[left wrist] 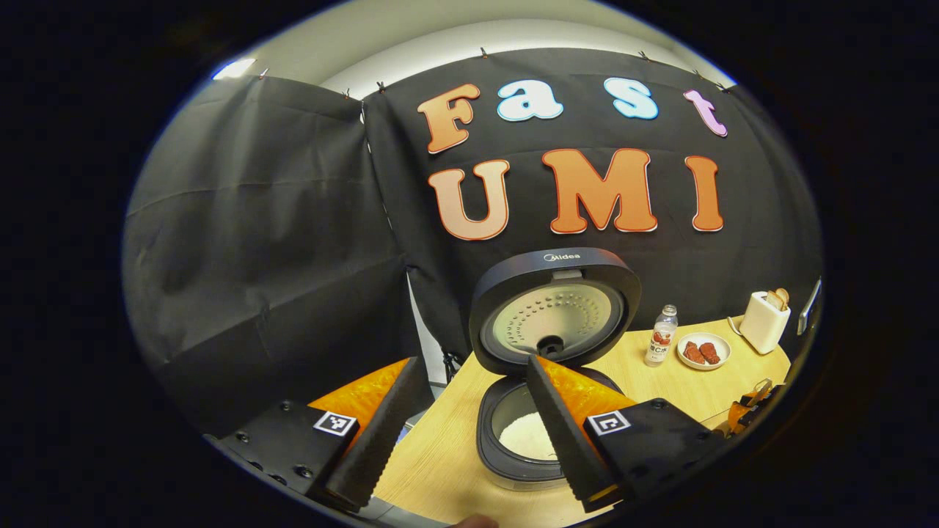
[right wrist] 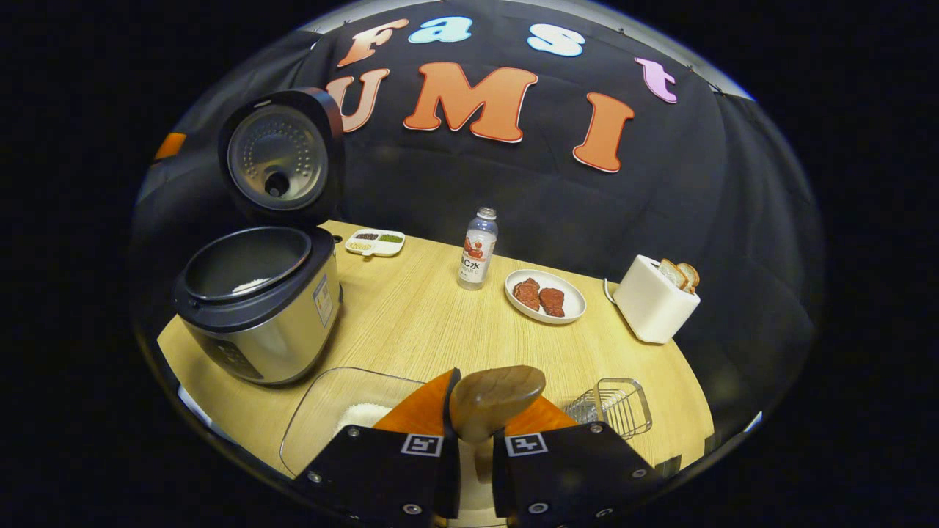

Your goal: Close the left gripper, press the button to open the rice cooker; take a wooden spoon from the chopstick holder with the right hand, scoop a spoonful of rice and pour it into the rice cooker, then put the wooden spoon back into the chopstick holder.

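Note:
The rice cooker (left wrist: 506,455) stands with its lid (left wrist: 555,312) raised, and white rice lies in its pot. My left gripper (left wrist: 472,361) hangs open just in front of it, with nothing between its fingers. In the right gripper view the cooker (right wrist: 257,301) sits at the left of the table, lid (right wrist: 279,158) upright. My right gripper (right wrist: 477,422) is shut on the handle of the wooden spoon (right wrist: 499,396), whose bowl points forward with no rice showing on it. The wire chopstick holder (right wrist: 612,407) stands just to the right of it. A clear rice container (right wrist: 345,418) lies just to the left.
On the wooden table (right wrist: 411,315) stand a bottle (right wrist: 477,249), a plate of meat (right wrist: 545,295), a white toaster with bread (right wrist: 653,297) and a small divided dish (right wrist: 375,242). The left gripper view has the bottle (left wrist: 662,336), plate (left wrist: 703,350) and toaster (left wrist: 764,321) at the right.

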A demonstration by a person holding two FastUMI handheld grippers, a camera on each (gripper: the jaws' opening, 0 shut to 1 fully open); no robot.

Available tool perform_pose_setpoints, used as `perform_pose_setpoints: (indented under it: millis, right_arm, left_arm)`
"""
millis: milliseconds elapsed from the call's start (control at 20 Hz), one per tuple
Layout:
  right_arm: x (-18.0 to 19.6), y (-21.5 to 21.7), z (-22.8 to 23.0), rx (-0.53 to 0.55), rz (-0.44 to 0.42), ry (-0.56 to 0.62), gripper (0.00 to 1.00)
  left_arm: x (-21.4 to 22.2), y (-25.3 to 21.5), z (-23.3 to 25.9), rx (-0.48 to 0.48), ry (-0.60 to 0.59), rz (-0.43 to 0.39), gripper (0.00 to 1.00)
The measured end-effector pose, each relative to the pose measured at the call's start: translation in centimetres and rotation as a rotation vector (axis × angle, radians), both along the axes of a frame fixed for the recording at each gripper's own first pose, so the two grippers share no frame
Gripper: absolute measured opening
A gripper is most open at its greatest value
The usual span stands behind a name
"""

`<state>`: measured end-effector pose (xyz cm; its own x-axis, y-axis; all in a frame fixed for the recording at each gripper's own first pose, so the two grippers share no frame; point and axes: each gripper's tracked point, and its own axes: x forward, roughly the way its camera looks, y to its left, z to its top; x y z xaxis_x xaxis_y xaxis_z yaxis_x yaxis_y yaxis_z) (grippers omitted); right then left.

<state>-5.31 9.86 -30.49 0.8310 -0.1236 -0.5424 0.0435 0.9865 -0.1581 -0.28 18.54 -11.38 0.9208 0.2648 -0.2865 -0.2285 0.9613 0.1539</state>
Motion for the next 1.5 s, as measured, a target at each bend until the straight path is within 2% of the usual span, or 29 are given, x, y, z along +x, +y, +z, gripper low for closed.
perform_pose_setpoints:
  millis: [100, 250, 450, 700, 800, 850, 900, 1200, 1350, 1500]
  right_arm:
    - [-0.3, 0.7, -0.7, 0.034, -0.005, 0.009, 0.17]
    - [-0.1, 2.2, -1.7, 0.204, -0.074, 0.032, 0.17]
    - [-0.3, 2.7, -1.4, 0.256, -0.103, 0.036, 0.17]
    - [0.0, 4.2, -1.7, 0.430, -0.127, 0.071, 0.17]
    - [0.0, 4.4, -1.8, 0.484, -0.138, 0.085, 0.17]
    - [0.2, 4.4, -1.8, 0.515, -0.147, 0.090, 0.13]
    - [0.3, 4.6, -1.9, 0.553, -0.156, 0.099, 0.17]
    - [0.9, 4.2, -2.3, 0.694, -0.198, 0.128, 0.17]
    - [1.0, 4.0, -2.5, 0.801, -0.225, 0.133, 0.17]
    - [0.9, 3.9, -2.7, 0.888, -0.234, 0.141, 0.17]
  left_arm:
    - [-0.2, 0.2, -0.2, 0.010, 0.005, -0.002, 0.96]
    - [-0.5, 0.2, -1.0, -0.010, 0.035, 0.000, 0.99]
    - [-0.5, 0.8, -1.2, -0.004, 0.040, 0.000, 0.97]
    - [-0.2, 0.9, -1.9, -0.004, 0.054, -0.012, 0.96]
    - [-0.2, 0.7, -2.2, -0.007, 0.066, -0.023, 0.99]
    - [-0.2, 0.8, -2.1, -0.002, 0.069, -0.025, 0.99]
    - [-0.1, 0.9, -2.2, 0.001, 0.069, -0.024, 0.96]
    - [0.0, 1.4, -2.6, -0.010, 0.074, -0.018, 0.99]
    - [-0.1, 1.2, -2.6, -0.014, 0.076, -0.018, 0.96]
    - [0.0, 0.9, -2.6, -0.013, 0.079, -0.023, 0.99]
